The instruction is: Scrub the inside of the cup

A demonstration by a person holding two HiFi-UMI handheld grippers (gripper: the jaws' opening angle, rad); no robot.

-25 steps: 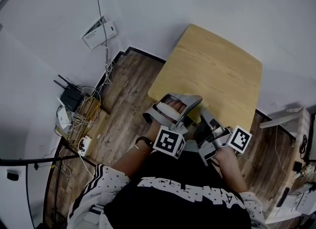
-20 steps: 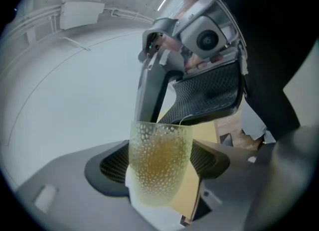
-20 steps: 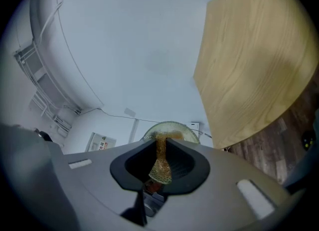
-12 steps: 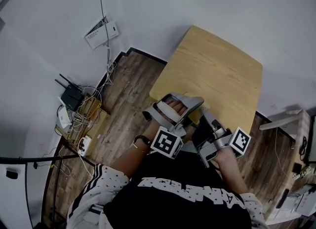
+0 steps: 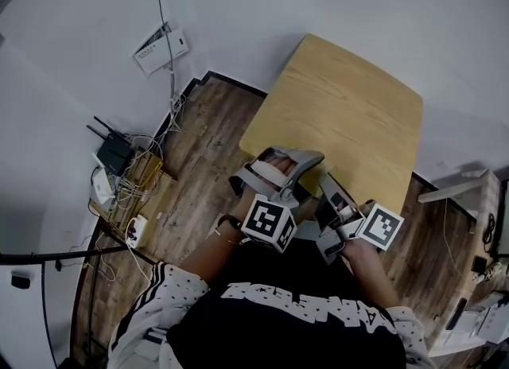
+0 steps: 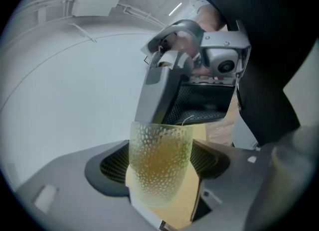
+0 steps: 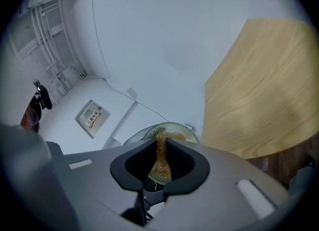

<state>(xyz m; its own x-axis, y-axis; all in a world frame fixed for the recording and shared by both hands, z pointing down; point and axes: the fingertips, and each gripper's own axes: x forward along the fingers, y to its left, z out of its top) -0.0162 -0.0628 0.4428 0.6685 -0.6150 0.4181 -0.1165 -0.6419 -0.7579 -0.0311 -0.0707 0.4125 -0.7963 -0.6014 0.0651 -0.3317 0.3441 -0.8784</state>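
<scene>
A clear dimpled cup (image 6: 160, 160) with a yellowish tint sits between the dark mesh pads of my left gripper (image 6: 159, 168), which is shut on it. In the left gripper view my right gripper (image 6: 192, 113) faces it from just beyond the cup's rim. In the right gripper view my right gripper (image 7: 160, 148) is shut on a thin golden mesh scrubber (image 7: 160, 168), which reaches to the cup's rim (image 7: 172, 128). How deep it goes I cannot tell. In the head view both grippers are close together at the near edge of the wooden table (image 5: 350, 121), and the cup is mostly hidden.
A router with tangled cables (image 5: 115, 157) lies on the wooden floor (image 5: 207, 137) to the left. A wall panel (image 5: 159, 49) hangs on the white wall behind. White furniture and clutter (image 5: 469, 192) stand to the right of the table.
The right gripper has rolled a little, so its marker cube sits at a different tilt. Both grippers stay in much the same place, and the cup stays gripped.
</scene>
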